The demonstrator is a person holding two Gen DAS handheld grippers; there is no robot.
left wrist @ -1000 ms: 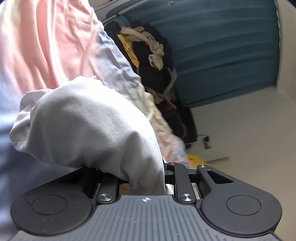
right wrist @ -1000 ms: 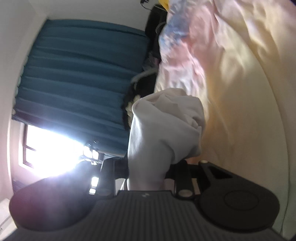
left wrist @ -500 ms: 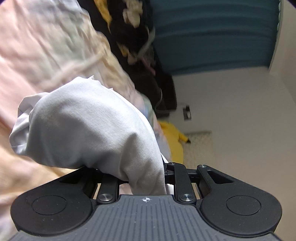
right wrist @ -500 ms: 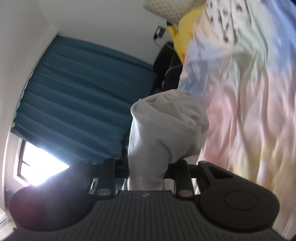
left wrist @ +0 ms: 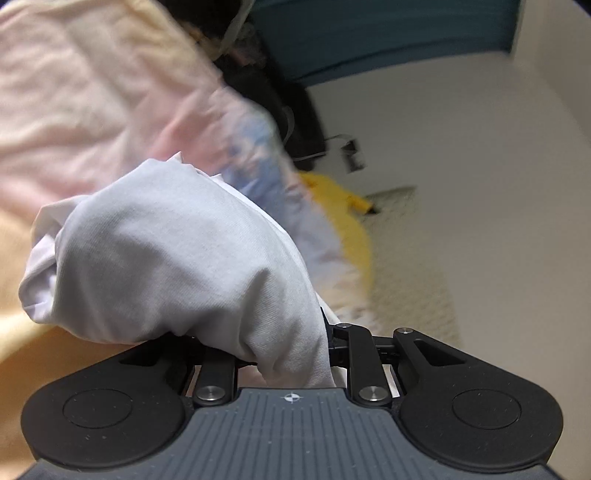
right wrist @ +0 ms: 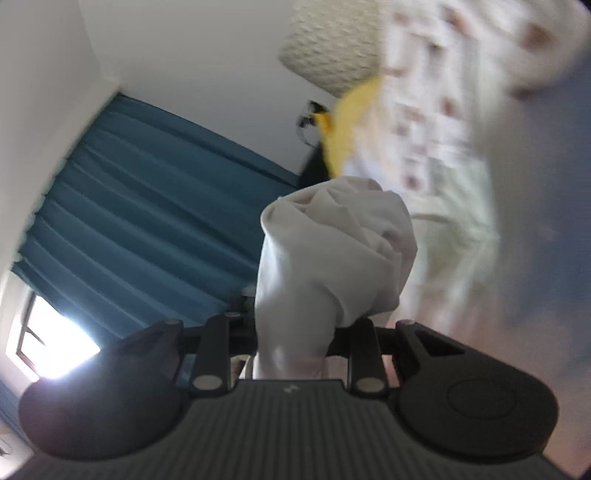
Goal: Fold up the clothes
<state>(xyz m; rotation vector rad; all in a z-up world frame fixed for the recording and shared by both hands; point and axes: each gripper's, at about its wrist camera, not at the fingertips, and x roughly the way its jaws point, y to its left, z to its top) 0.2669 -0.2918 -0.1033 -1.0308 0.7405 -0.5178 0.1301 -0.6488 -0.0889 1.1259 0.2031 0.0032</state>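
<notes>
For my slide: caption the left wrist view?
Left tool gripping bunched white garment above pastel bedding.

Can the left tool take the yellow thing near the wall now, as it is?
Probably not. The left tool is already shut on white cloth, which bunches before it; the yellow thing lies beyond.

A bunched cloth (left wrist: 177, 251) is seen before the bedsheet (left wrist: 92, 92); the curtain (left wrist: 369, 33) is placed behind, a pillow (left wrist: 402, 251) to the right.
</notes>
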